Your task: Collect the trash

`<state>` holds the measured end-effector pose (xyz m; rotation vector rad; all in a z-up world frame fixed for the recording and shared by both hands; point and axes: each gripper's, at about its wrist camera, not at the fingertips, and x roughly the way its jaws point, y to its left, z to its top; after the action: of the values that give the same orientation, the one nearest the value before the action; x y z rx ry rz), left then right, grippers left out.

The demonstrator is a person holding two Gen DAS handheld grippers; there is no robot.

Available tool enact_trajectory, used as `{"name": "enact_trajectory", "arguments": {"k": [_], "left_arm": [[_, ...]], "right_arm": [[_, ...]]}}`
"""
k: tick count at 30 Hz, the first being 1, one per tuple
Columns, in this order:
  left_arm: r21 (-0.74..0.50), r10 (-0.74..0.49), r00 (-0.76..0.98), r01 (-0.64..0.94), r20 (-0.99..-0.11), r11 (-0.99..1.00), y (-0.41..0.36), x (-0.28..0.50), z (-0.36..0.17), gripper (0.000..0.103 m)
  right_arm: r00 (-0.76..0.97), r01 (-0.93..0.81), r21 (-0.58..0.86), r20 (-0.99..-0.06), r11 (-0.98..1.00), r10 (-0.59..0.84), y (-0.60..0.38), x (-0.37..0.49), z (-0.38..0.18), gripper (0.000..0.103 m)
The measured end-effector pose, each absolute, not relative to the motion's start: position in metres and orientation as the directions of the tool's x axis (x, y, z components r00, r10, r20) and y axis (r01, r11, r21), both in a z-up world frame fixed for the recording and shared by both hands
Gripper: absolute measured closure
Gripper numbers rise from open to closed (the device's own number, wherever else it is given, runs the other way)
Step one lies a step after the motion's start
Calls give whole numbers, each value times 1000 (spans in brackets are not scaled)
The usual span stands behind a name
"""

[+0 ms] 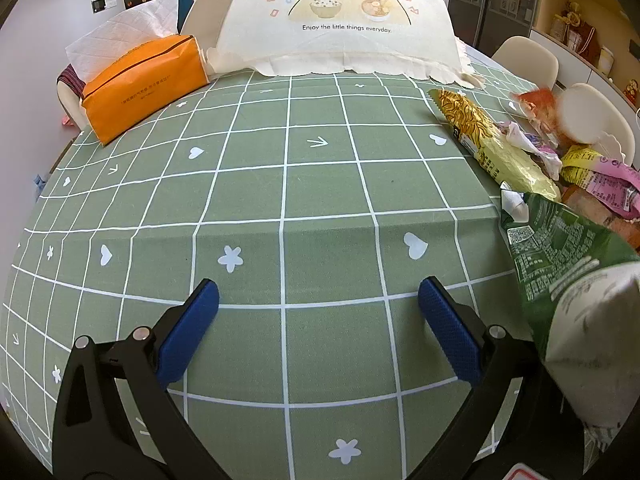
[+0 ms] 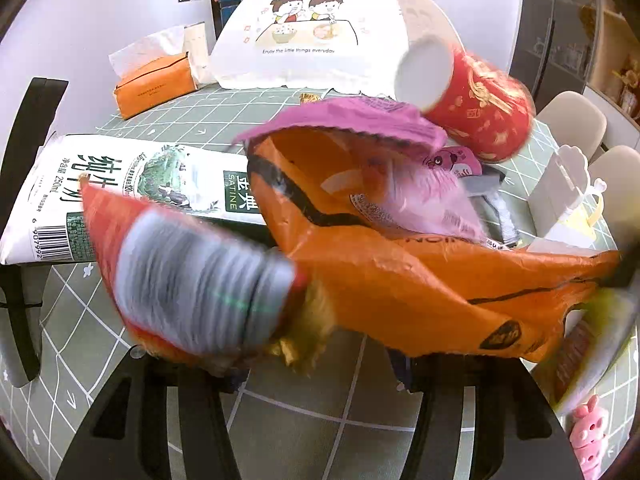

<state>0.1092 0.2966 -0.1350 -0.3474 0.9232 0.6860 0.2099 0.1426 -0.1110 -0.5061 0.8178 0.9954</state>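
- While the left gripper [image 1: 318, 300] stands wide and empty over bare cloth [image 1: 280, 184], trash [image 2: 400, 272] is heaped at the right gripper [image 2: 320, 364]
- Right grip cannot be told; a firm pinch on one wrapper is advised

orange tissue box [image 1: 140, 84], food cover [image 1: 340, 20]

The left gripper [image 1: 319, 294], blue-padded jaws apart and empty, hovers over the green grid-patterned tablecloth [image 1: 280, 184]. An orange fabric tissue box [image 1: 140, 88] sits at ten o'clock; crumpled snack wrappers [image 1: 532, 168] pile at three o'clock.
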Motion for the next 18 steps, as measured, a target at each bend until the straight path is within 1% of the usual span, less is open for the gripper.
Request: {"name": "enact_trajectory", "arguments": {"k": [18], "left_arm": [[10,390,415,-674,-822,739,297,109,-136,8]], "right_arm": [[296,-884,-16,-793,467,533,141,209,-112,51]]}}
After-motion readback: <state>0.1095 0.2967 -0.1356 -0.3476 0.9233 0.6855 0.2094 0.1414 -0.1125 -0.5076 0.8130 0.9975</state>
